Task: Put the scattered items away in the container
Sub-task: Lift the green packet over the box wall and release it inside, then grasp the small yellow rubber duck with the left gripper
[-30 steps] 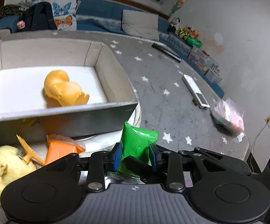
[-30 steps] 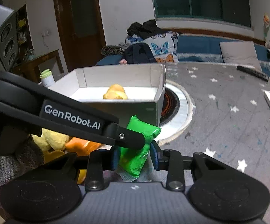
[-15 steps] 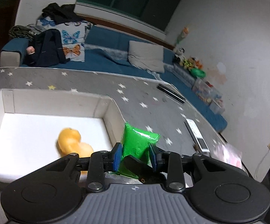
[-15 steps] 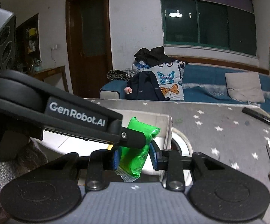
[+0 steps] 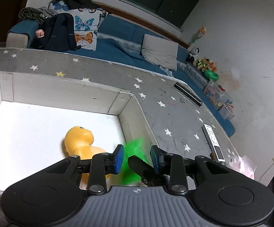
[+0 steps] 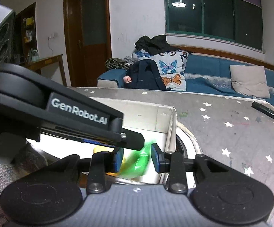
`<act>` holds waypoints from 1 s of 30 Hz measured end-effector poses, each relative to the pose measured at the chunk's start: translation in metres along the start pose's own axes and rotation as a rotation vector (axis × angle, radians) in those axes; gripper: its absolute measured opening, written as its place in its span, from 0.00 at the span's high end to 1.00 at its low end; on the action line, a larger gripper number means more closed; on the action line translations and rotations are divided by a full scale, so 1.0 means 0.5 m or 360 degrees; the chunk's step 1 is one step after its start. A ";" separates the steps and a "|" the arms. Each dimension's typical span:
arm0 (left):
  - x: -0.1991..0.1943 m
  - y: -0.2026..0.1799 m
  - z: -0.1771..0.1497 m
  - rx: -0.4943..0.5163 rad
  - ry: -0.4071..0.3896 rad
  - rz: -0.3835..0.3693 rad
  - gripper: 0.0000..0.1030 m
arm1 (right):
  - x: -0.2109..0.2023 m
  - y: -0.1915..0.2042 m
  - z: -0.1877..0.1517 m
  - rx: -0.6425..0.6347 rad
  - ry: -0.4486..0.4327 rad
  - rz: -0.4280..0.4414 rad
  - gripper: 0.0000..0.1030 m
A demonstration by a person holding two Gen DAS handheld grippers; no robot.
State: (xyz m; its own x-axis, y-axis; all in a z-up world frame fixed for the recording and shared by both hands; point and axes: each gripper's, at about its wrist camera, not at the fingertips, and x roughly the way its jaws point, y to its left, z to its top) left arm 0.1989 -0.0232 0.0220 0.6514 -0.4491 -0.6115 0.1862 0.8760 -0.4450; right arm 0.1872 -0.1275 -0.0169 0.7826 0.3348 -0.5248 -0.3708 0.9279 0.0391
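The left gripper [image 5: 137, 158] and right gripper [image 6: 137, 158] are both being held with jaws wide, and a blurred green packet [image 5: 134, 162] is being dropped between them into the white box [image 5: 129, 102], beside the orange toy [image 5: 79, 141]. Next, another scattered item likely needs fetching from the tabletop [image 5: 174, 117].

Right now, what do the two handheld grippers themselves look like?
Both are matte black, with a ribbed grey body, round pivot housings and silver bolts. The fingers carry blue pads. The left gripper, seen from the right wrist view, bears white "GenRobot.AI" lettering.
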 end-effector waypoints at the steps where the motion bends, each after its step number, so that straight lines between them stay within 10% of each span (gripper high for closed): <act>1: -0.003 0.001 -0.002 -0.0003 -0.0002 -0.0001 0.67 | -0.002 0.001 -0.001 0.0000 -0.0001 -0.0001 0.69; 30: -0.175 0.040 -0.183 0.0012 -0.0054 0.0141 0.67 | -0.153 0.077 -0.135 -0.0007 0.0130 0.0279 0.37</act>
State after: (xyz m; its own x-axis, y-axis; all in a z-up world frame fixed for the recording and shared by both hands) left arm 0.0784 0.0177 0.0067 0.6902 -0.3634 -0.6257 0.1319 0.9134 -0.3850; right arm 0.0794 -0.1285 -0.0324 0.6628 0.4769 -0.5773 -0.5004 0.8556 0.1324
